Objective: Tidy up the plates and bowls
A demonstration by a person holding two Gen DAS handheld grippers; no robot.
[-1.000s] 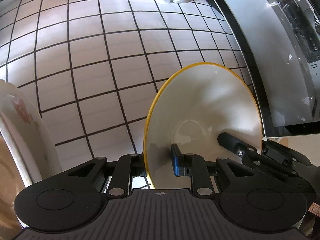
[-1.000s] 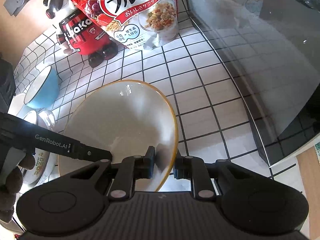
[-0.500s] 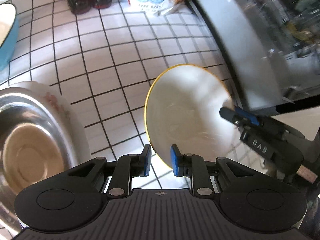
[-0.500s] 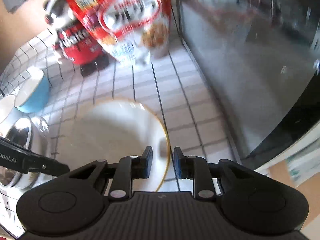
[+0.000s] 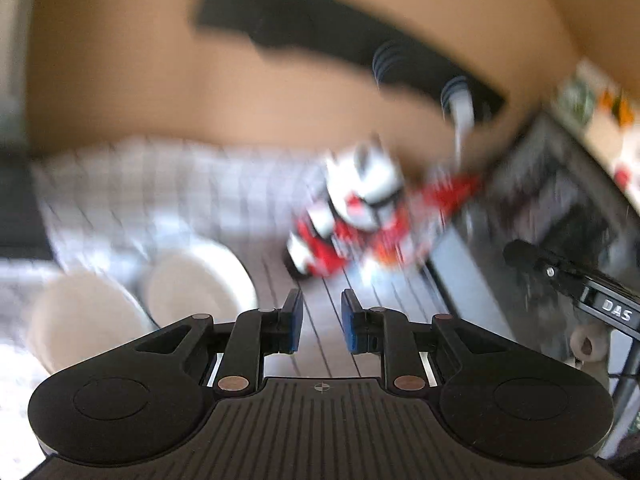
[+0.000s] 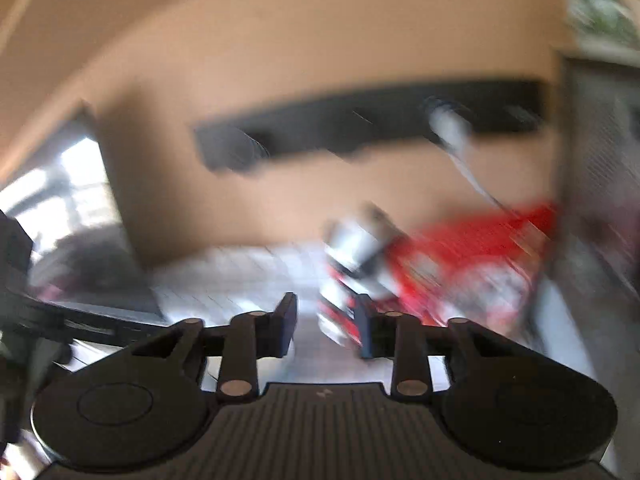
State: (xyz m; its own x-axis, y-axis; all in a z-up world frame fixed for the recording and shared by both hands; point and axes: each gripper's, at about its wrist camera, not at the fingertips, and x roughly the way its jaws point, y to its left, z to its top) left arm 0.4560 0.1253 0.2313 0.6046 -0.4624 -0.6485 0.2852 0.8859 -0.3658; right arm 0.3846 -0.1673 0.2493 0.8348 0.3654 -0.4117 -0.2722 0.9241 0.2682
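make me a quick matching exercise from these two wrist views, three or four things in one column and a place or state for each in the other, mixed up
Column 1
1. left gripper
2. two white bowls
3. red and white figure
4. black strip

Column 2
a. on the tan wall
b. jaws apart, nothing between them
c. standing on the tiled counter, beside the red bag
d. low on the left, side by side

Pairs: 1-b, 2-d, 3-c, 4-a
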